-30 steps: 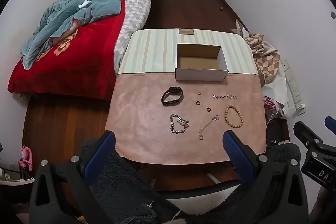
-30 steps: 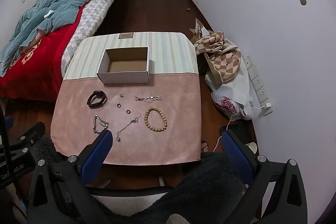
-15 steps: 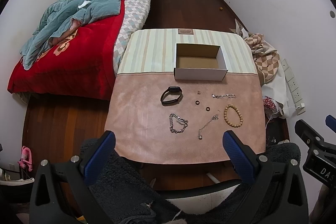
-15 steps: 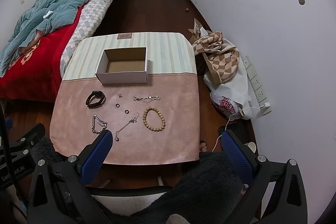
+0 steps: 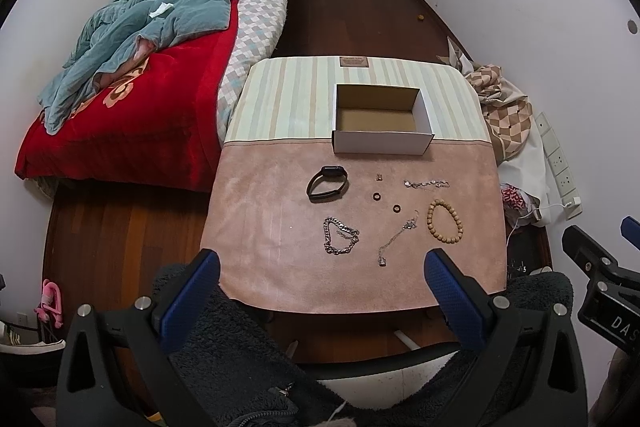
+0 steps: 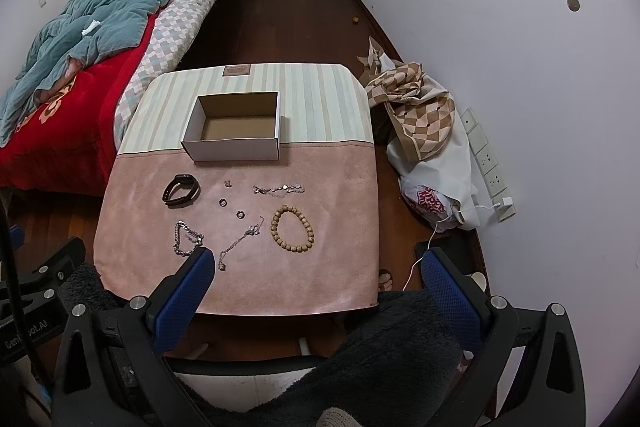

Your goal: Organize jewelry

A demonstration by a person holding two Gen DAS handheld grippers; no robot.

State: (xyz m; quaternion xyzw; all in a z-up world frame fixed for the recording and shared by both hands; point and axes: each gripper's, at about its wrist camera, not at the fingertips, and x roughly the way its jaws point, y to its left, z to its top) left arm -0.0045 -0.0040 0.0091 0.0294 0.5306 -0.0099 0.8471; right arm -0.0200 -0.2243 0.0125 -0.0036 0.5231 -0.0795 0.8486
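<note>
An open white cardboard box [image 5: 382, 141] [image 6: 234, 148] stands empty at the middle of the table. In front of it on the pink cloth lie a black wristband [image 5: 327, 183] [image 6: 181, 189], a silver chain bracelet [image 5: 339, 240] [image 6: 185, 238], a thin necklace [image 5: 396, 237] [image 6: 239, 238], a wooden bead bracelet [image 5: 445, 225] [image 6: 292, 229], a silver link bracelet [image 5: 426, 183] [image 6: 279, 189], two dark rings [image 5: 376, 195] [image 6: 223, 202] and a small charm [image 5: 379, 177]. My left gripper [image 5: 320, 281] and right gripper [image 6: 316, 277] are open and empty, held back above the table's near edge.
A bed [image 5: 132, 83] with a red blanket and teal quilt stands left of the table. A checked cloth and bags [image 6: 424, 131] lie on the floor at the right by a wall with sockets. A dark fleece-covered chair [image 5: 248, 347] sits below the grippers.
Both views have shifted very slightly; the table sits a touch higher in frame. Nothing on the table has moved.
</note>
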